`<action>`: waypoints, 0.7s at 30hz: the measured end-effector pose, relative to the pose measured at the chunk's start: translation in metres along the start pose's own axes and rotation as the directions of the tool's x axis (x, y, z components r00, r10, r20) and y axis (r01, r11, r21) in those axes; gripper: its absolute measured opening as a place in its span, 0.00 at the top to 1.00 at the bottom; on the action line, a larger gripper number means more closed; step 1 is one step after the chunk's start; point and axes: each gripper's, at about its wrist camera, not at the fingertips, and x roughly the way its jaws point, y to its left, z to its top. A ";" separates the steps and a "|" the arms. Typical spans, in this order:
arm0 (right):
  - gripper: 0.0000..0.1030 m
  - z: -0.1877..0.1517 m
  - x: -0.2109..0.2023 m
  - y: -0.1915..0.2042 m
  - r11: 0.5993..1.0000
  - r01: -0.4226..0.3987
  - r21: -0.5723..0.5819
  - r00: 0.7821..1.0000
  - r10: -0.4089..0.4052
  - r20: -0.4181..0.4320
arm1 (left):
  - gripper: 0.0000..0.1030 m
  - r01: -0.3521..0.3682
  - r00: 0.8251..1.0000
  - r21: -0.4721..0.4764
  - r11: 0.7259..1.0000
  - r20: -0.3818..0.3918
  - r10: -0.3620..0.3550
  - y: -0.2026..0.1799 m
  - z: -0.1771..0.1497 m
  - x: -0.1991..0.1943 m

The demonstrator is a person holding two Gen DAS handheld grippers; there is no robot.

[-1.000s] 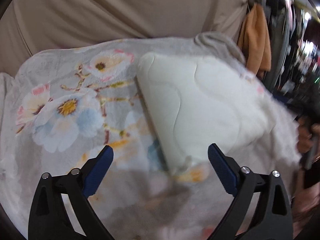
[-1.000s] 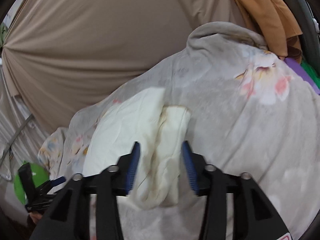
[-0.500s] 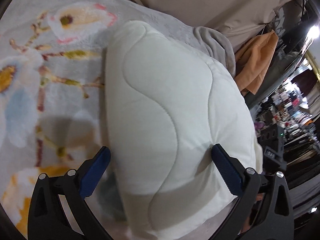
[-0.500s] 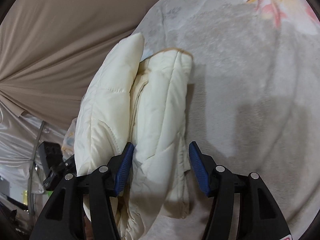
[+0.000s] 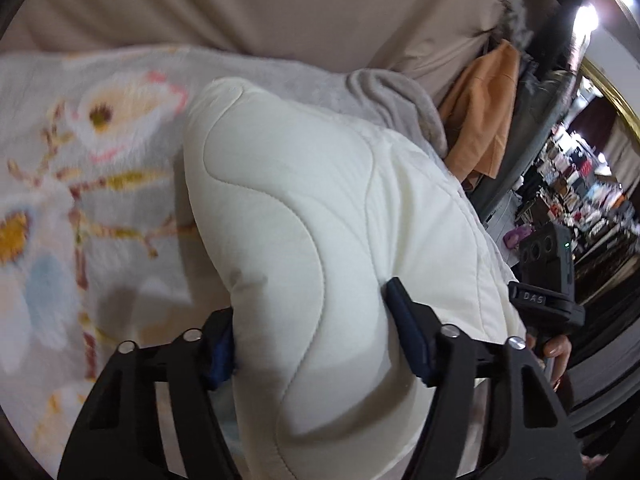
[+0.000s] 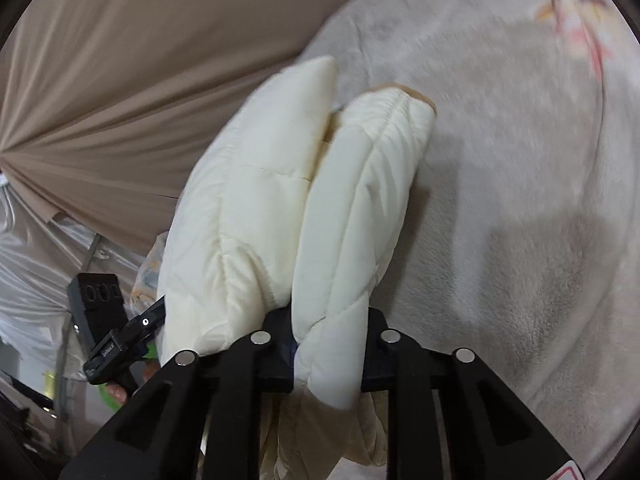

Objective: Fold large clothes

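A folded cream quilted jacket [image 5: 304, 216] lies on a grey floral blanket [image 5: 80, 200]. In the left wrist view my left gripper [image 5: 316, 340] is shut on the near end of the thick fold, its blue pads pressed into the padding. In the right wrist view the jacket [image 6: 280, 200] shows as two stacked puffy layers, and my right gripper [image 6: 328, 344] is shut on the right-hand layer near its lower end. Each gripper appears in the other's view, my right gripper [image 5: 548, 272] at the far right and my left gripper [image 6: 112, 336] at the lower left.
A tan fabric backdrop [image 5: 240, 8] hangs behind the blanket. An orange garment [image 5: 484, 112] hangs at the right by dark racks and shop shelves. In the right wrist view the blanket [image 6: 520, 200] spreads to the right, with silvery sheeting [image 6: 32, 272] at the left.
Both grippers moved in over the folded jacket and closed on it. The left jaws went from wide open to clamped on the fold; the right jaws narrowed onto one layer.
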 end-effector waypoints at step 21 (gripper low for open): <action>0.80 0.067 -0.046 0.251 0.824 -0.079 -0.561 0.886 0.315 0.339 | 0.32 -0.159 0.762 0.272 0.949 0.645 -0.057 0.003 0.070 -0.236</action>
